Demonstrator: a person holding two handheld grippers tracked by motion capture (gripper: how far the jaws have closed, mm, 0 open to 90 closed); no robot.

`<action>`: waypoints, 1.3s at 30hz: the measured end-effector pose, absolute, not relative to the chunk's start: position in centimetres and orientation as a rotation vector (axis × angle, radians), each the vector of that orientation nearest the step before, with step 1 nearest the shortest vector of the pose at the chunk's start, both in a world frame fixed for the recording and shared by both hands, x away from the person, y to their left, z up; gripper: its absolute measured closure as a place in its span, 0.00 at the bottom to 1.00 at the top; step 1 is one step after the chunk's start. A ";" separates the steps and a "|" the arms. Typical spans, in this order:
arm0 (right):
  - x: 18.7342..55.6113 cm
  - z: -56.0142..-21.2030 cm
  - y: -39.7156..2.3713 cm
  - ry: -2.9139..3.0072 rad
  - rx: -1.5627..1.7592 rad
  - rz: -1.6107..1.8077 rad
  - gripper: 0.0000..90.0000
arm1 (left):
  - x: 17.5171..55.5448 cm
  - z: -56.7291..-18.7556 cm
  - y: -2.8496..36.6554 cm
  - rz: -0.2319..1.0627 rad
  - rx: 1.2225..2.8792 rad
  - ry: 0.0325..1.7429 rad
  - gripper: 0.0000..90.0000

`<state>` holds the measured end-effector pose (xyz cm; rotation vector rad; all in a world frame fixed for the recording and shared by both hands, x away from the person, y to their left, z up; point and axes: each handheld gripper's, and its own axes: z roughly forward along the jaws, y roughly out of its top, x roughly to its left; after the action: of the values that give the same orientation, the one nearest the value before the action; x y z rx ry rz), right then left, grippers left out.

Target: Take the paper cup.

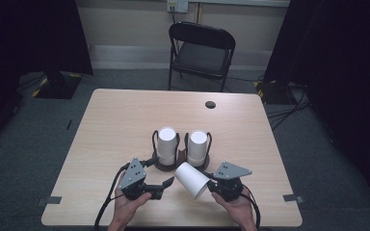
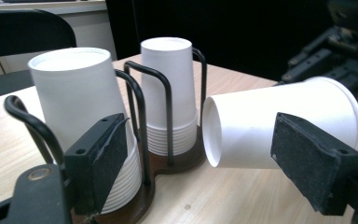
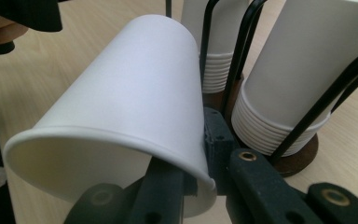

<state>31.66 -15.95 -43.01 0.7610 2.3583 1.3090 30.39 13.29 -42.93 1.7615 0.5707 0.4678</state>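
We look down on a pale wooden table (image 1: 115,120) with a black folding chair (image 1: 202,53) standing beyond its far edge and a small dark round hole (image 1: 210,104) near that edge. Toward our side of the table stands a dark cup holder (image 1: 161,166) with black wire loops, and it carries two stacks of white paper cups, mouths down: the left stack (image 1: 166,144) and the right stack (image 1: 197,147), side by side. Just in front of the holder a single white paper cup (image 1: 191,179) lies tilted in the air, its closed bottom pointing toward the stacks and its open mouth toward our right hand. Our right gripper (image 1: 215,185) holds this cup: in the right gripper view its jaws are pinched tight on the cup's rim wall, one jaw inside the mouth and one outside. Our left gripper (image 1: 166,185) sits just to the left of the cup with its jaws spread wide; in the left gripper view the cup's bottom end lies between the two black pads (image 2: 314,163), and we see no pad pressing on it, while the left stack rises right behind the other pad. The held cup is clear of the tabletop and close to the right stack without touching it, as far as we can tell.
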 end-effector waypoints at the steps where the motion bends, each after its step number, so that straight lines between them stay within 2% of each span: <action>1: 31.8 -42.9 -15.9 2.373 0.762 1.293 0.96 | 30.3 -43.0 13.2 0.465 1.770 0.561 0.20; 9: 32.8 -42.8 -15.7 2.471 0.756 1.234 0.96 | 29.9 -43.3 12.0 0.447 1.848 0.520 0.21; 13: 33.3 -42.6 -15.7 2.511 0.745 1.203 0.96 | 29.5 -43.4 11.1 0.481 1.898 0.482 0.22; 26: 34.6 -41.7 -14.8 2.678 0.663 1.067 0.96 | 29.0 -43.9 9.0 0.519 2.000 0.334 0.18; 32: 35.1 -41.4 -14.5 2.758 0.647 1.009 0.96 | 28.5 -44.5 7.5 0.616 2.098 0.271 0.18; 39: 35.4 -41.4 -14.3 2.812 0.663 0.956 0.96 | 28.3 -45.0 6.5 0.662 2.135 0.234 0.18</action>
<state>35.41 -14.27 -41.39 0.6629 2.8122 0.9563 28.32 6.55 -44.98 2.1350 0.2344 0.6624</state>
